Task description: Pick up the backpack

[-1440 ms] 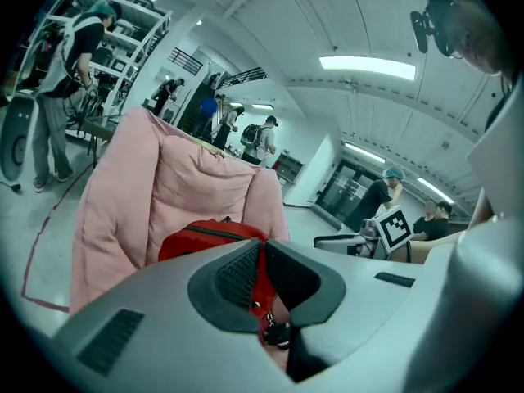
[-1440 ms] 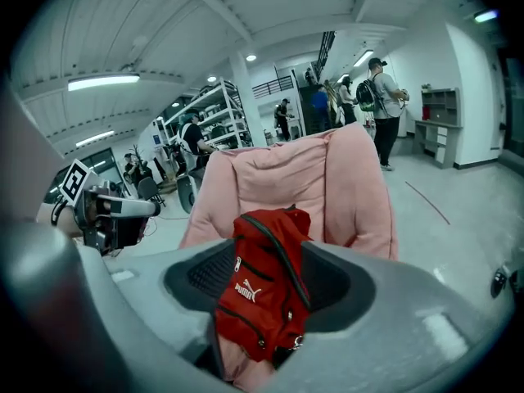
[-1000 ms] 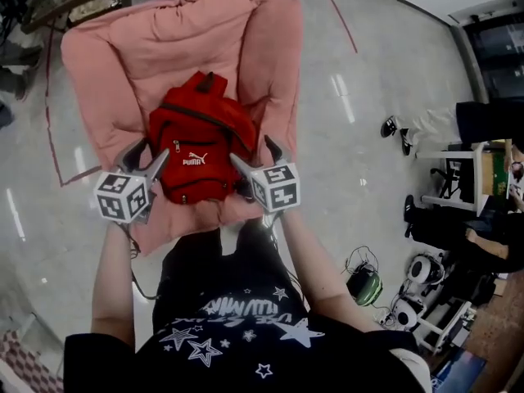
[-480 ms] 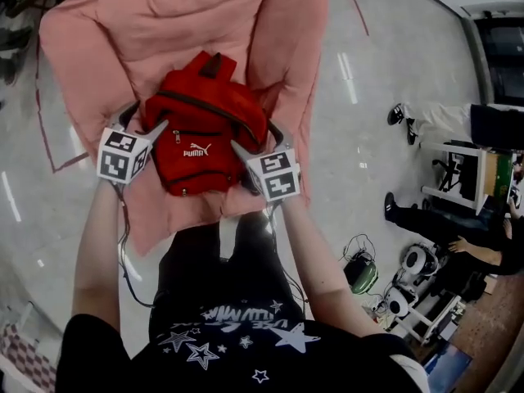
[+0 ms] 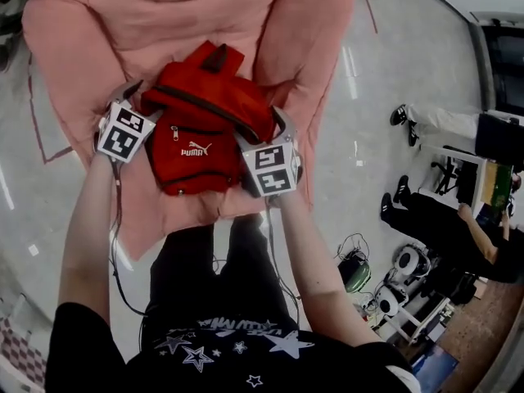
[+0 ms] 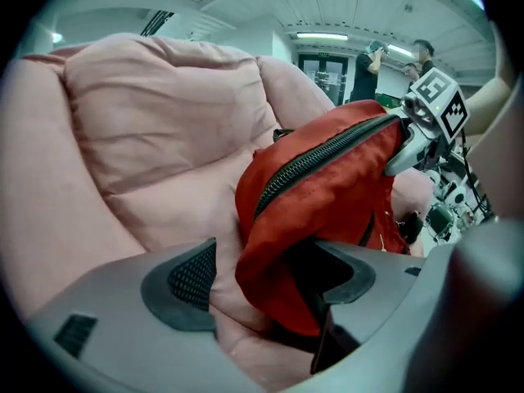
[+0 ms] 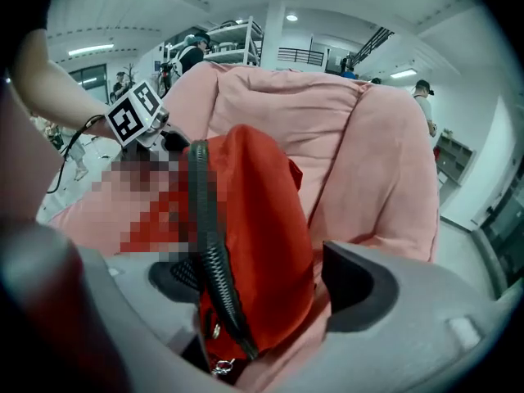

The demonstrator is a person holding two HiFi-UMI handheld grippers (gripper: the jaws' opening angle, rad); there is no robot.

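Note:
A red backpack [image 5: 205,129] with a black zipper and a white logo lies on a pink beanbag chair [image 5: 205,15]. My left gripper [image 5: 137,101] is at the bag's left side. In the left gripper view its jaws [image 6: 270,281] have just been opening and stand wide, with the bag's red edge [image 6: 327,187] between them; the left pad is clear of the fabric. My right gripper [image 5: 266,129] is at the bag's right side. In the right gripper view its jaws [image 7: 262,289] straddle the zippered edge [image 7: 262,228], with a gap to the right pad.
The beanbag's [image 6: 155,137] padded arms rise close on both sides of the bag. On the grey floor to the right sit people [image 5: 442,211] and small equipment with cables [image 5: 360,273]. The legs of the person holding the grippers stand just below the beanbag's front edge.
Both grippers have sunk and moved forward from in front of the backpack to either side of it. The bag's edges now lie between the jaws.

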